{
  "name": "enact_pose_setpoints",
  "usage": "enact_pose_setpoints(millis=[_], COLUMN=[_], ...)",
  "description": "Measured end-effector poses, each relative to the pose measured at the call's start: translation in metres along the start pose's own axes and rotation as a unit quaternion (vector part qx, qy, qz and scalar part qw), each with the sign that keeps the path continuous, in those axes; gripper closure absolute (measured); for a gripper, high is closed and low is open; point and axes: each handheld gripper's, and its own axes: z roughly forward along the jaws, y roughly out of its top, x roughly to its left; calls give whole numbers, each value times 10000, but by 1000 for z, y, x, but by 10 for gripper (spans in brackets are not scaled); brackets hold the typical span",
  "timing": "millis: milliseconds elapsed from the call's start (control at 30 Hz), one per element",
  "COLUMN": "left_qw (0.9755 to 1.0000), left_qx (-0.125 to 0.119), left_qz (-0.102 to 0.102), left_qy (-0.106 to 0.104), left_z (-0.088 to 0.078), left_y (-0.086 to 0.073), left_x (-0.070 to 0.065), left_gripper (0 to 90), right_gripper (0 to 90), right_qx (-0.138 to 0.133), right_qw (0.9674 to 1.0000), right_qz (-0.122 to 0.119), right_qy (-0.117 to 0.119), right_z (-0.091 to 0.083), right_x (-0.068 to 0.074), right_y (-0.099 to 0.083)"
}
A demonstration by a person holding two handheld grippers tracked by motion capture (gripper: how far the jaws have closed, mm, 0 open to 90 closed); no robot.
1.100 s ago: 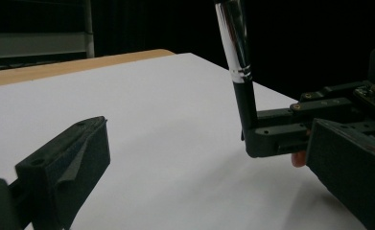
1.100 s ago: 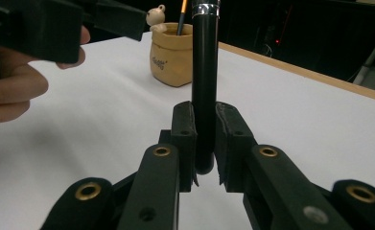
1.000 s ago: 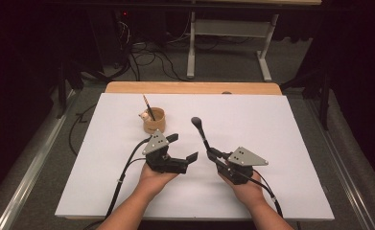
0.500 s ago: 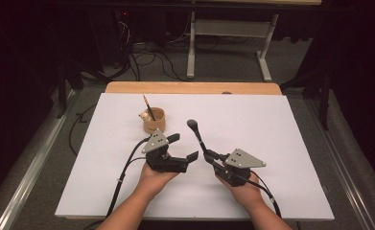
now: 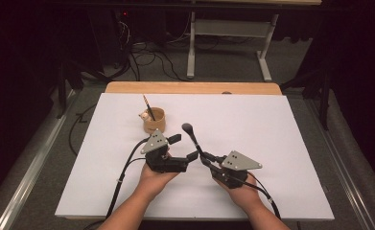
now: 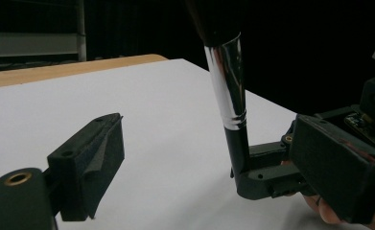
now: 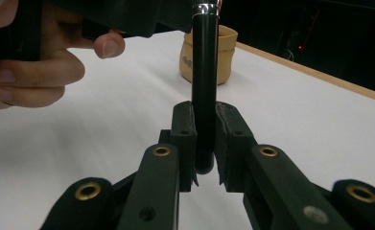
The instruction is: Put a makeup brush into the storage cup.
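Note:
A black makeup brush with a silver ferrule stands nearly upright over the white table, its dark head up. My right gripper is shut on the lower end of its handle, with both pads against it. My left gripper lies just left of the brush, open. Its jaws have just been closing, and the pads touch nothing. One left finger shows low in the left gripper view, with the brush beyond it and the right gripper under the brush.
A tan cup with a thin stick leaning in it stands just behind the left gripper. It also appears behind the brush as the tan cup. The white sheet covers a wooden table edge. Cables trail toward me.
The brush head has drifted a little left and toward me, closer to the left gripper. The left gripper's jaws have narrowed slightly. Both hands stay about where they were.

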Motion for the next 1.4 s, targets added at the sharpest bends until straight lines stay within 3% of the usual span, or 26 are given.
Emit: enact_pose_setpoints(millis=[300, 833, 1200, 1400], left_qw=[10000, 9998, 9993, 9995], left_qx=[-19, -71, -85, -124], left_qz=[93, -16, -181, -117], left_qy=[3, -185, -309, -268], left_z=[-1, -3, -3, -4], left_y=[-1, 0, -1, -1], left_x=[-1, 0, 2, 2], left_gripper=[212, 530, 626, 681], right_gripper=[817, 817, 817, 817], right_qx=[63, 164, 142, 182], right_qw=[9999, 9997, 9997, 9996], right_qz=[-15, -119, -164, -166], right_qy=[120, 146, 145, 126], right_z=[3, 6, 6, 6], right_x=[6, 9, 10, 10], right_y=[0, -2, -2, -2])
